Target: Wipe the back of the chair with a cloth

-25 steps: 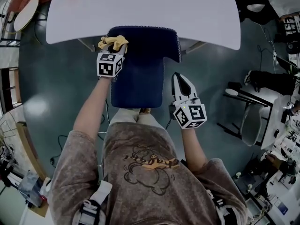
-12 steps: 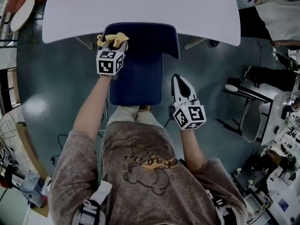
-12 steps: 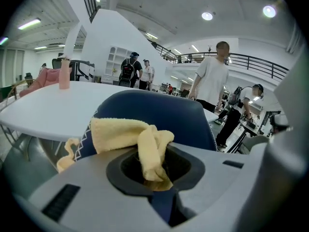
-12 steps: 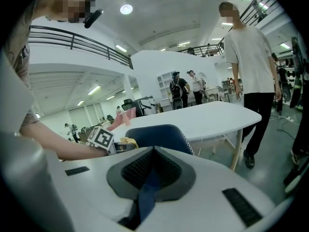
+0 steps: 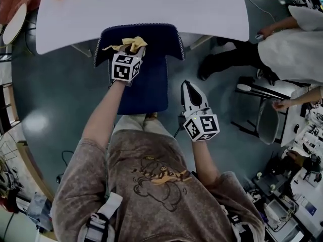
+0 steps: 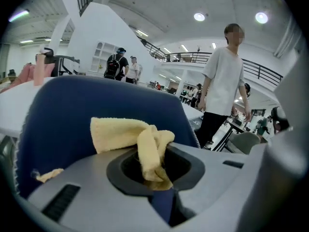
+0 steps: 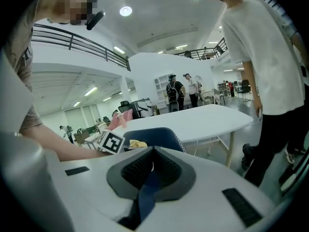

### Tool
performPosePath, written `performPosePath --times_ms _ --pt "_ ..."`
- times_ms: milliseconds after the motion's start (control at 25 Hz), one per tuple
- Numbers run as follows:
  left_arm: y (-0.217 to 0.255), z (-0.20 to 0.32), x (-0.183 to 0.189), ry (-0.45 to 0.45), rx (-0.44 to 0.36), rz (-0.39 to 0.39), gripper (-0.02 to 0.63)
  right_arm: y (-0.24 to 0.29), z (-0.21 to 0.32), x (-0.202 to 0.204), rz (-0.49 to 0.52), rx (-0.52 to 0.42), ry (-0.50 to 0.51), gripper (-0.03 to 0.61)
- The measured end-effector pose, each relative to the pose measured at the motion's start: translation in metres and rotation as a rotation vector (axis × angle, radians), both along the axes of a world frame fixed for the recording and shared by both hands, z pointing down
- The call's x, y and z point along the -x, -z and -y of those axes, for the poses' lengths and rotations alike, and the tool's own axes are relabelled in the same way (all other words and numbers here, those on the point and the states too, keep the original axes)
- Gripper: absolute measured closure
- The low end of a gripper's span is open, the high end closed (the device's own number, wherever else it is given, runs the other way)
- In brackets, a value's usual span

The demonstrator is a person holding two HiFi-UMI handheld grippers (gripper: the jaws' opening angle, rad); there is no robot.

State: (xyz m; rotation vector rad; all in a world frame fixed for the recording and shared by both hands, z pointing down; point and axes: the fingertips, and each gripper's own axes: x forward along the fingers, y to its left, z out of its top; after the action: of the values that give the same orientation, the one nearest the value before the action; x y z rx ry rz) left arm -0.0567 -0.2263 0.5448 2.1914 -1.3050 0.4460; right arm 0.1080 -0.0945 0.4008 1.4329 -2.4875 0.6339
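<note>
A dark blue chair [image 5: 144,79] stands in front of me, its back [image 5: 151,34] tucked against the white table. My left gripper [image 5: 132,48] is shut on a yellow cloth [image 5: 126,44] and presses it on the chair back near the top, left of centre. In the left gripper view the cloth [image 6: 130,137] bunches out of the shut jaws against the blue back [image 6: 87,105]. My right gripper [image 5: 192,91] hangs shut and empty to the right of the chair seat, apart from it. The right gripper view shows the chair back [image 7: 154,135] and the cloth [image 7: 138,143] ahead.
A large white table [image 5: 151,6] spans the far side above the chair. A person in a white top [image 5: 292,44] stands at the right, near a grey chair [image 5: 267,120]. Cluttered benches sit at the right edge. Grey floor surrounds the chair.
My left gripper has slid the cloth rightward along the chair back, from its left edge toward the middle. A person has stepped in at the right. The right gripper barely moved.
</note>
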Motion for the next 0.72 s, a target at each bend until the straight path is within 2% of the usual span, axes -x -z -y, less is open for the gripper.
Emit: performPosePath --times_ms 400,720 --pt "-0.005 0.022 -0.12 -0.203 -0.007 -0.03 0.538 -0.005 -0.009 -0.033 -0.012 0.014 -0.066 0.552" --pt "-0.009 0.028 -0.152 -0.244 0.002 -0.071 0.538 -0.007 -0.006 -0.052 -0.023 0.033 -0.095 0.552"
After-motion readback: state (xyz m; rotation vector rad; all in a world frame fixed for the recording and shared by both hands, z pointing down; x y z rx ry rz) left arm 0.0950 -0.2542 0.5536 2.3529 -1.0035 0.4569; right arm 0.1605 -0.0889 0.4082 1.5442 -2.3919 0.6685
